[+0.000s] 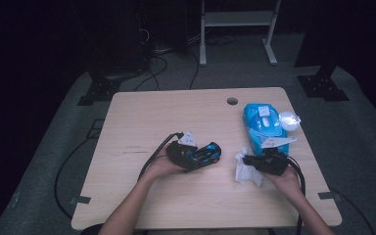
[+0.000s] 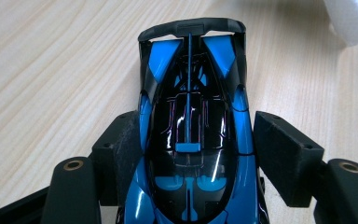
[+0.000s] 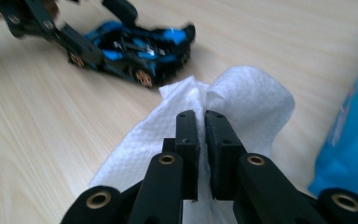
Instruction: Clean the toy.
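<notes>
A blue and black toy car (image 2: 191,140) rests on the wooden table (image 1: 166,112) between the jaws of my left gripper (image 2: 196,144). The left pad lies against the car's side, while the right pad (image 2: 284,158) stands a little off it, so the jaws are open around it. In the high view the car (image 1: 206,153) and the left gripper (image 1: 200,156) lie at the table's middle. My right gripper (image 3: 201,126) is shut on a white wipe (image 3: 251,93), close to the car (image 3: 140,51). From above, the wipe (image 1: 247,172) hangs from the right gripper (image 1: 247,159) onto the table.
A blue pack of wipes (image 1: 264,127) lies at the table's right, just behind the right gripper, and a crumpled clear wrapper (image 1: 289,120) sits beside it. A round cable hole (image 1: 232,101) is near the far edge. Cables trail from both grippers.
</notes>
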### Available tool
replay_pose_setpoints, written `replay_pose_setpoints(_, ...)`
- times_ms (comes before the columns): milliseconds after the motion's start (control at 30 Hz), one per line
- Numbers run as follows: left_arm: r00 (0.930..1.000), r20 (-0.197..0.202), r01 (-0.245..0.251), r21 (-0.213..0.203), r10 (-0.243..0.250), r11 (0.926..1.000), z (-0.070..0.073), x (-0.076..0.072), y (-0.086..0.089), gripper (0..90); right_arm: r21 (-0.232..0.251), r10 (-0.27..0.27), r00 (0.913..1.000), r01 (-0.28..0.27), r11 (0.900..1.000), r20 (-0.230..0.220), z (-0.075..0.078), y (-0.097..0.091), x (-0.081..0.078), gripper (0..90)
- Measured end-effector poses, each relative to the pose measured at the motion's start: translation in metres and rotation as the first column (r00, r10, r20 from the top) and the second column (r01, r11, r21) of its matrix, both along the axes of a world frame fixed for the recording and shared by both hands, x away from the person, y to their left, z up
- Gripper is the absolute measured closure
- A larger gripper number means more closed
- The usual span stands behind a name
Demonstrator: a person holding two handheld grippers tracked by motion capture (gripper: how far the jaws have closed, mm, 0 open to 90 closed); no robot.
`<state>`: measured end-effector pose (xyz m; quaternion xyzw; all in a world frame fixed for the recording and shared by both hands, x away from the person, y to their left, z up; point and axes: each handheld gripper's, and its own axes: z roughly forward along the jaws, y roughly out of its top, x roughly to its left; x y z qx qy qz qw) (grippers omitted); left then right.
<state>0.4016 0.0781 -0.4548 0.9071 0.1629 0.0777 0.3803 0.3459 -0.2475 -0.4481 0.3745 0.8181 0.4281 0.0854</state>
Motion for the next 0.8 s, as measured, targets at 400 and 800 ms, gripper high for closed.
replay_pose_setpoints(400, 0.9993, 0.03, -0.021, -0.04, 0.022, 0.999, 0.009, -0.001, 0.011, 28.1, -0.042, -0.023, 0.9996, 0.022, 0.9989, -0.017, -0.013, -0.01, -0.001, 53.9)
replay_pose_setpoints(800, 0.9979, 0.047, -0.042, -0.067, 0.045, 0.9969, 0.015, -0.006, 0.025, 23.6, 0.036, -0.029, 0.9995, 0.028, 0.9989, 0.016, 0.002, -0.026, -0.008, 46.6)
